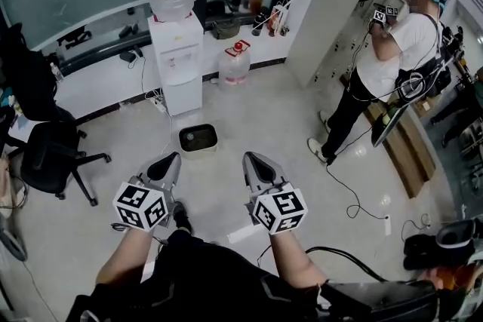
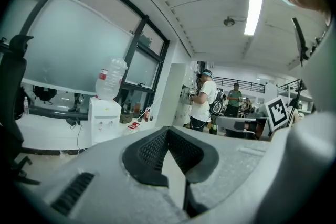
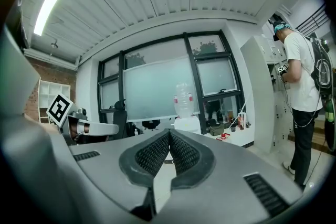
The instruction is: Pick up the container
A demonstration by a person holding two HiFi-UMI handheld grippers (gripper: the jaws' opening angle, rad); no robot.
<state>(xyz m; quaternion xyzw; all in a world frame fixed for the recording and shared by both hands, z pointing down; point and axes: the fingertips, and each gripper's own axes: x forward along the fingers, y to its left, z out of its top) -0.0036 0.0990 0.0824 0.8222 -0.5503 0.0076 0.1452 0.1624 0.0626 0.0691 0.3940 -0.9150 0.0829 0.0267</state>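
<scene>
The container (image 1: 198,138) is a small beige tub with a dark inside, standing on the floor just in front of the water dispenser (image 1: 175,49). In the head view my left gripper (image 1: 172,160) hangs a little nearer than it and to its left, my right gripper (image 1: 251,160) to its right. Both point at the far wall, roughly level. The left gripper (image 2: 168,131) has its jaws closed tip to tip with nothing between them. The right gripper (image 3: 169,134) is shut the same way and empty. In both gripper views the jaws hide the tub.
A spare water jug (image 1: 235,62) stands on the floor right of the dispenser. A black office chair (image 1: 53,154) is at the left. A person (image 1: 385,64) stands at cabinets on the right, with a cable (image 1: 353,200) trailing over the floor. Bare tiles surround the tub.
</scene>
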